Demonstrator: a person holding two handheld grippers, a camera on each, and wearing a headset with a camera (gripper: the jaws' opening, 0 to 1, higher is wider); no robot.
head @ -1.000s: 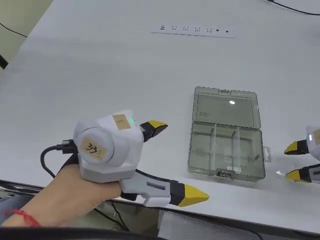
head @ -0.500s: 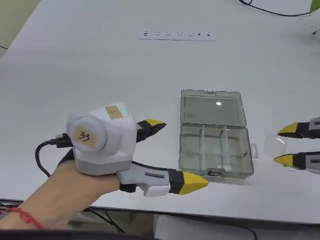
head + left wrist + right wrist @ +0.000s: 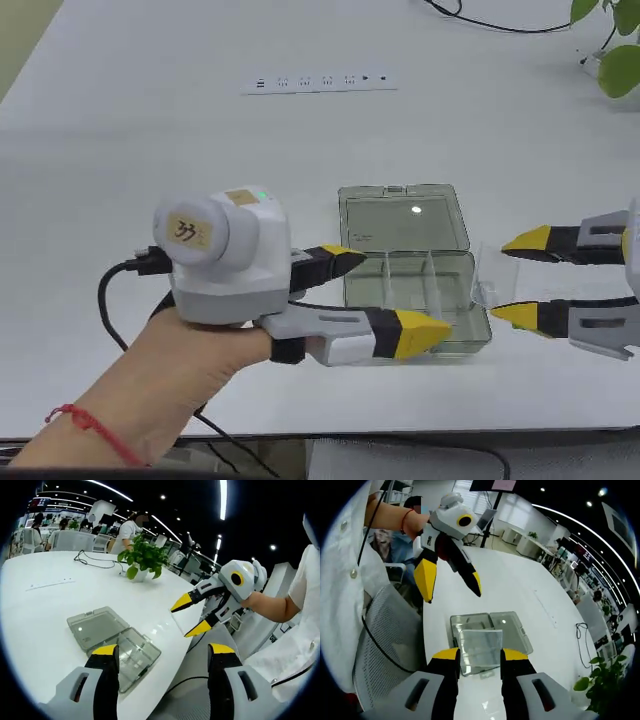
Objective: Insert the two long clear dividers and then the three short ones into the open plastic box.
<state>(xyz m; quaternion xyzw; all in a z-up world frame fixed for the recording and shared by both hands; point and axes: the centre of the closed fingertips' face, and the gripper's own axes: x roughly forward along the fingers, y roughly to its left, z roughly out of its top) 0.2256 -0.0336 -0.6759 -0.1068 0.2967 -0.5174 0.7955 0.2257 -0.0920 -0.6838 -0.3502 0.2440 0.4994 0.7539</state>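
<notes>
- The right gripper (image 3: 515,278) has been brought nearer the plastic box (image 3: 402,218) than half a second ago, its jaws clamped on a clear divider (image 3: 480,646).
- The box is found at nine o'clock of those jaws in the head view, just beside the divider.
- Two long dividers (image 3: 386,278) are already seated, so a short one is judged due.
- The left gripper (image 3: 382,294) is held at the box's eight o'clock, jaws apart and empty.

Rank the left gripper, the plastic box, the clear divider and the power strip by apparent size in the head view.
1. left gripper, though nearest the camera.
2. plastic box.
3. clear divider and power strip: about alike, the strip long, thin and farther off, so unranked.
</notes>
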